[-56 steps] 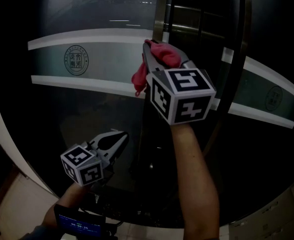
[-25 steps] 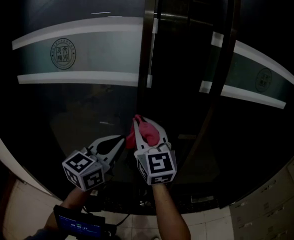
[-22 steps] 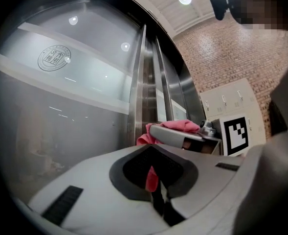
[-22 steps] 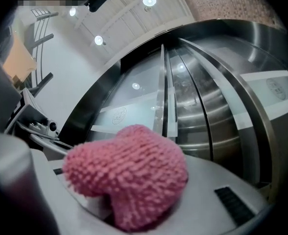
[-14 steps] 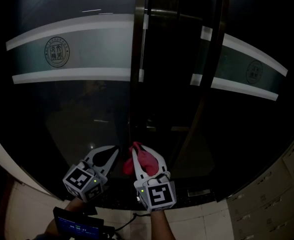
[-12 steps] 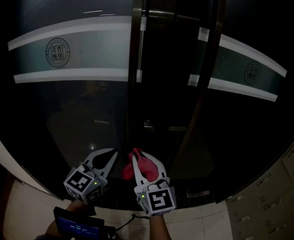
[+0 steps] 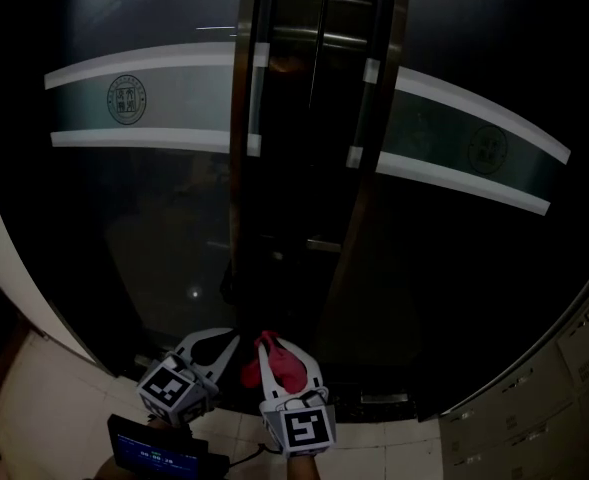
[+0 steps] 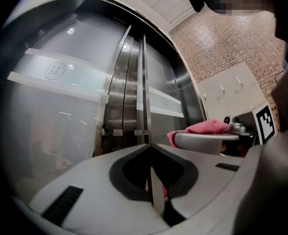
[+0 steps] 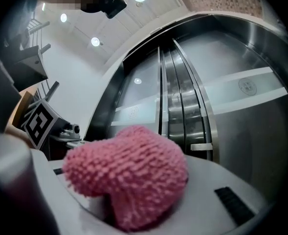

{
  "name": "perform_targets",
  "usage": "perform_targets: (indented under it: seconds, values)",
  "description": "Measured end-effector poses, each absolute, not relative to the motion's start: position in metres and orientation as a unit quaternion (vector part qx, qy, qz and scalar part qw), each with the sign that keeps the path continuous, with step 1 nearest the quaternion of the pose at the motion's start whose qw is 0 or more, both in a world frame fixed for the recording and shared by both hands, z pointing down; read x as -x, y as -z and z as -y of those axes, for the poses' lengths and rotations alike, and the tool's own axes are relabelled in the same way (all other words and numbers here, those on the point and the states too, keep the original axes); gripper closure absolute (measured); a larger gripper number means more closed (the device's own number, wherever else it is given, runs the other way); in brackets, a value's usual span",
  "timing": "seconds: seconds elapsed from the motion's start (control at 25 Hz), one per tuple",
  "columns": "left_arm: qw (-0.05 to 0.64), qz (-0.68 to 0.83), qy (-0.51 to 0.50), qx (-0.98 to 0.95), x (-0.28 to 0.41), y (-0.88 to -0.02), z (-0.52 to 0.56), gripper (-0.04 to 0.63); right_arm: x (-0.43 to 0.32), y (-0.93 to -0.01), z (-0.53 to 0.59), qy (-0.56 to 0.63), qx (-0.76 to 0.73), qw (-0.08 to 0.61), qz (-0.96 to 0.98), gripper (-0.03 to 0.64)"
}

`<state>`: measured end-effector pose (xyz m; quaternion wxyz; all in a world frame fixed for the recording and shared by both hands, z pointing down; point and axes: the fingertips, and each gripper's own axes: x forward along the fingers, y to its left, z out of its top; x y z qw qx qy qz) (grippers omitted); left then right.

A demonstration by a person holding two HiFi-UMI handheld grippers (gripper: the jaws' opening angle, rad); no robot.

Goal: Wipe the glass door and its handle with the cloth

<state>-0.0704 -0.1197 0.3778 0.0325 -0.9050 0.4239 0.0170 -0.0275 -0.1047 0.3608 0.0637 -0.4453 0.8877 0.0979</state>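
You face a dark glass door (image 7: 144, 228) with a thin vertical handle (image 7: 258, 100) near its steel-framed edge. Every place below is given from that handle.

Far below the handle, at the foot of the door, your right gripper (image 7: 272, 348) pinches a pink cloth (image 7: 280, 364). Its tongs are clamped on the fabric, which bulges out between them in a nubbly, looped wad. In the right gripper view the wad fills the space between the jaws and hides their tips. The cloth sits well below the handle and low against the door. Whether it touches the glass cannot be told.

Your left gripper (image 7: 229, 345) is also far below the handle, just to the left of the cloth. Its tongs are pressed together, the tips meeting in a point. Both grippers point up toward the door.

To the left of the handle, at the same height, a pale frosted band (image 7: 174, 103) runs across the glass and carries a round emblem (image 7: 124, 98). To the right of the handle stands a second vertical handle (image 7: 363, 110) on the neighbouring door leaf, with the same pale band beyond it.

Below and left of the handle, light floor tiles (image 7: 54, 398) meet the bottom of the door. A small screen (image 7: 159, 458) glows at the lowest edge of the head view.
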Motion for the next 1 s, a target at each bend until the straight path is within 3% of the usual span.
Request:
perform_targets:
  seconds: [0.32,1.0]
  values:
    - [0.031,-0.437,-0.003,0.899,0.049,-0.38,0.093,0.584,0.01,-0.356,0.083,-0.094,0.429,0.072,-0.896,0.566]
    - [0.028,-0.442,-0.017,0.896,0.091,-0.373,0.106,0.584,0.046,-0.352,0.098,-0.105,0.431,0.063,-0.894,0.566]
